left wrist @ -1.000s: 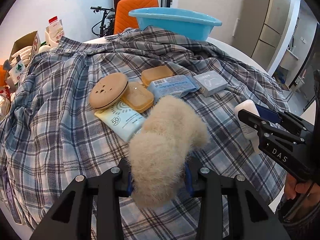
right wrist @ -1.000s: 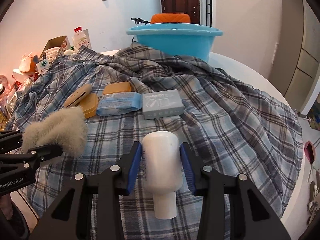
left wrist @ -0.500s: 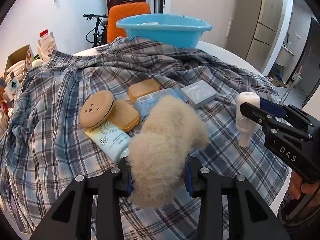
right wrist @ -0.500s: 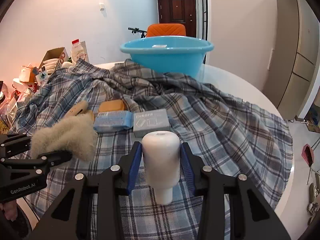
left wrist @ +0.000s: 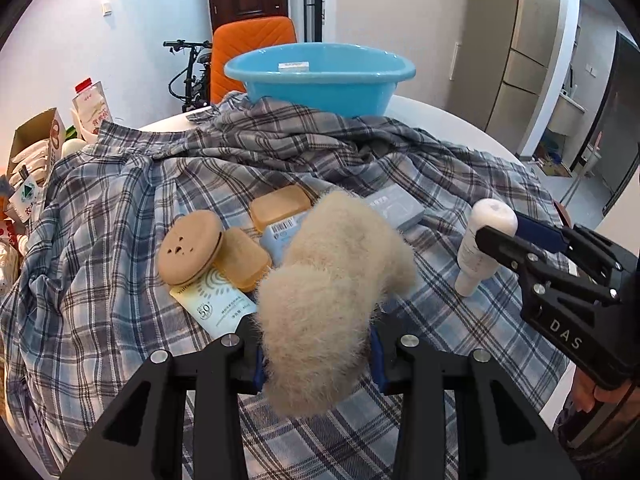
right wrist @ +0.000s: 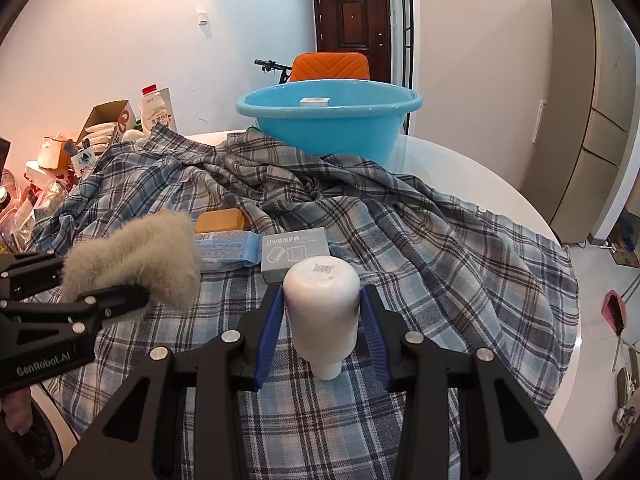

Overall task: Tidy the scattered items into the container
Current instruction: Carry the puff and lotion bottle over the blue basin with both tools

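My left gripper is shut on a beige furry item, held above the plaid cloth; it also shows in the right wrist view. My right gripper is shut on a white bottle, cap end down, lifted off the cloth; it also shows in the left wrist view. The blue basin stands at the far side with a small white box inside. On the cloth lie a round tan case, orange cases, a sunscreen tube, a blue pack and a grey box.
A plaid shirt covers most of the round white table. Cartons and boxes crowd the left. An orange chair and a bicycle stand behind the basin. Cabinets line the right wall.
Both grippers have risen with their loads. The white bottle has left the cloth and tilted toward upright. The basin's inside has come into view.
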